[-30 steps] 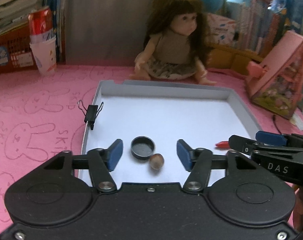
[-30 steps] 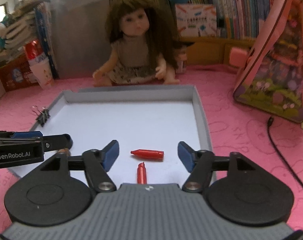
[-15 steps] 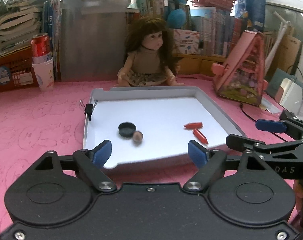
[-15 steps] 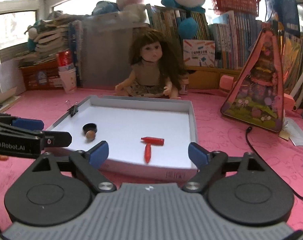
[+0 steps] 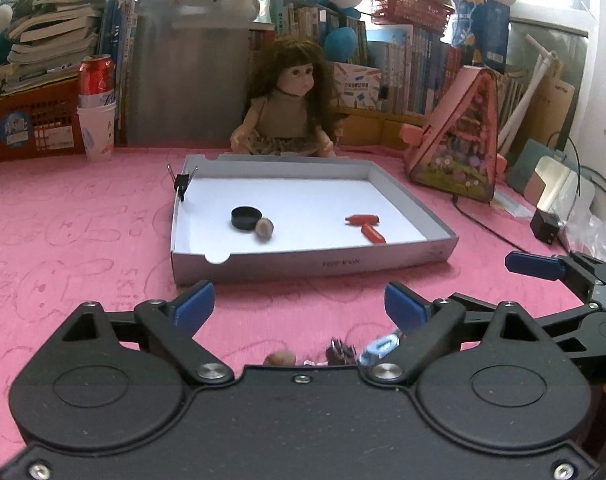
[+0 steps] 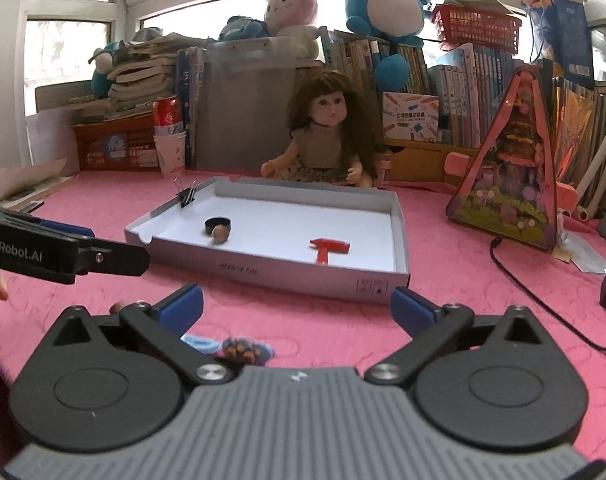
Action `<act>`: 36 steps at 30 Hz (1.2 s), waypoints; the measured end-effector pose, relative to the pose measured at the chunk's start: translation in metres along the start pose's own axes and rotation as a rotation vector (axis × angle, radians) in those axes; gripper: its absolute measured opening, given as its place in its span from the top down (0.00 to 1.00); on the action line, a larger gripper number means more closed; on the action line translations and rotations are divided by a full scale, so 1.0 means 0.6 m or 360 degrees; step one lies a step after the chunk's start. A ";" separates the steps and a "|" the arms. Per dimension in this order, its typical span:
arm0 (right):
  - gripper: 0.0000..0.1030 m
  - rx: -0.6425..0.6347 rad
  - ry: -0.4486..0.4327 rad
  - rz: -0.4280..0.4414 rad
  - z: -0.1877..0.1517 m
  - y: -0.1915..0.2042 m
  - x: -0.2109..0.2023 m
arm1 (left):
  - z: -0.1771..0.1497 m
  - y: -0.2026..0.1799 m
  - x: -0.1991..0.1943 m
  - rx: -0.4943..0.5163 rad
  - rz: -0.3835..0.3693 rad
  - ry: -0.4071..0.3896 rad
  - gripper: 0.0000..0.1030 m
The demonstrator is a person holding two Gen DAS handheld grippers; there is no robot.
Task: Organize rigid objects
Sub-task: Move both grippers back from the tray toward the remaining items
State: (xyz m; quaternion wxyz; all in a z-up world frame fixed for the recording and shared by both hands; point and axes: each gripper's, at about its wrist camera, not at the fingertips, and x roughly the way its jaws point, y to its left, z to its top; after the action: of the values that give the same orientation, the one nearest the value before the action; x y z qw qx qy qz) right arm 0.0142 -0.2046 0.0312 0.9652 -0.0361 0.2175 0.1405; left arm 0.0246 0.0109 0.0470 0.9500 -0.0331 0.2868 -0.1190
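Pulled back from the shallow grey cardboard tray point(image 5: 403, 258) since a second ago: then low over its white floor, now out over the pink rabbit-print tablecloth point(image 5: 75, 240) short of its near wall. Left gripper point(image 5: 299, 306) with jaws just opened further, blue pads spread wide, nothing between them; earlier bracketing the black round cap point(image 5: 246, 218) and brown nut point(image 5: 264, 227), now well behind both. Right gripper point(image 6: 297, 308) likewise just opened further, wide apart and empty; earlier straddling the two red crayon-like sticks point(image 6: 329, 249), now short of the tray. Cap and nut touching, left of centre in the tray; red sticks right of centre, meeting in a T. Black binder clip point(image 5: 181, 182) on the tray's far left wall, unmoved.

Newly in view at the lower edge, half hidden behind each gripper's body: a second brown nut point(image 5: 280, 358), a dark small item and a bluish one point(image 5: 379, 349), too blurred and cut off to identify.
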 end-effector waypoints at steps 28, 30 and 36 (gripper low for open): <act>0.01 -0.0056 0.0080 0.0029 -0.054 0.029 -0.020 | -0.072 -0.009 -0.006 0.0063 0.0075 0.0160 0.18; 0.02 -0.0062 0.0092 0.0032 -0.055 0.031 -0.019 | -0.072 -0.009 -0.007 0.0065 0.0069 0.0166 0.21; 0.10 -0.0070 0.0123 0.0058 -0.057 0.035 -0.016 | -0.076 -0.016 -0.007 0.0108 0.0078 0.0180 0.37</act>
State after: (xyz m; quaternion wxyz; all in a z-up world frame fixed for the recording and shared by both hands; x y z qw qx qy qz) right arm -0.0144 -0.1914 0.0044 0.9524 -0.0589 0.2521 0.1612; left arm -0.0061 0.0028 0.0122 0.9355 0.0130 0.3365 -0.1073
